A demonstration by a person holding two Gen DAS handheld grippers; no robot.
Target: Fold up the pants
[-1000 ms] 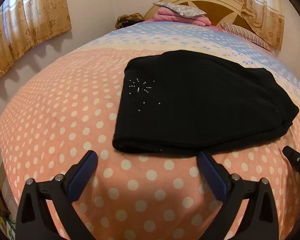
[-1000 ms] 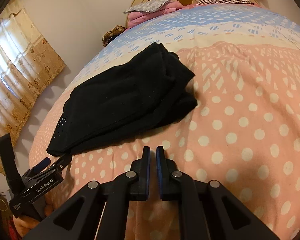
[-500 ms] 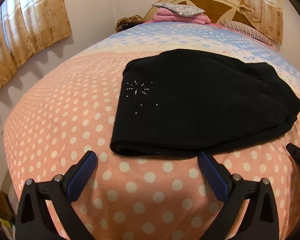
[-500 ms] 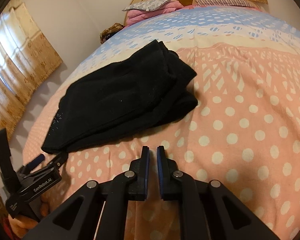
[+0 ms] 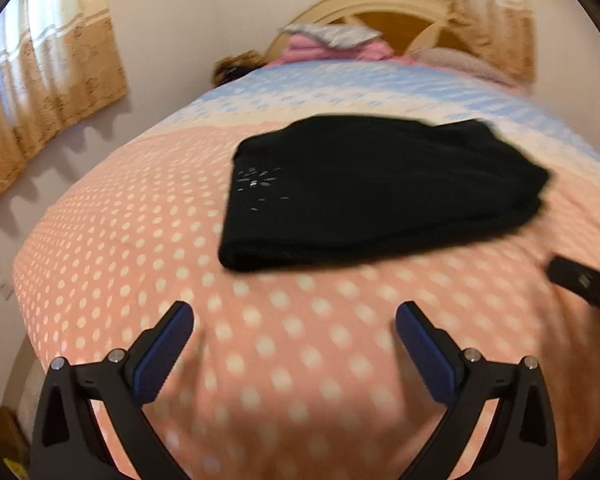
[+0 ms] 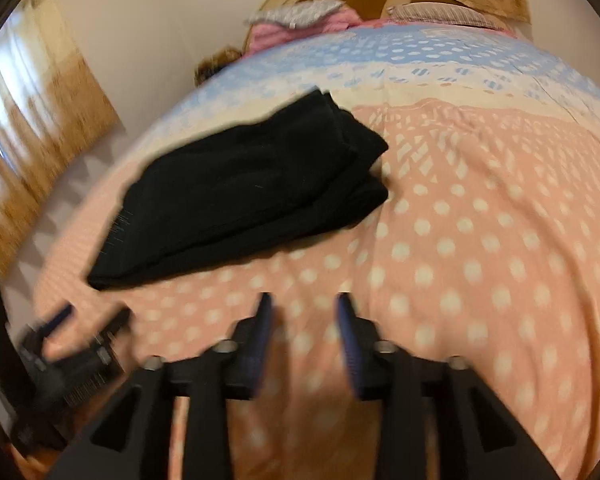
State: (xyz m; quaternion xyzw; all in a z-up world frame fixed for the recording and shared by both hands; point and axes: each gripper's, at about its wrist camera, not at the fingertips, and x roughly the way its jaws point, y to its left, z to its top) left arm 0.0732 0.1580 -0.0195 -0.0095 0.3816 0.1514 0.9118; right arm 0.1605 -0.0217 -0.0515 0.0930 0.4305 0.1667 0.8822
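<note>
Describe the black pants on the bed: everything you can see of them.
The black pants lie folded into a flat, layered, roughly rectangular bundle on the polka-dot bedspread. The fabric looks soft and knit-like, with a small cluster of pale studs near one corner. Stacked edges show at the far end. Neither hand-held gripper touches them.

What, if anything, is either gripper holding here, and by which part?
Nothing. The left gripper and right gripper both stand open over the bedspread, clear of the folded black pants.

A bed (image 5: 148, 240) in a pink dotted sheet, blue at its far end. Pink pillows (image 5: 324, 46) lie against the wooden headboard (image 5: 396, 20). Gold curtains (image 5: 48, 92) hang beside the bed's left edge.
</note>
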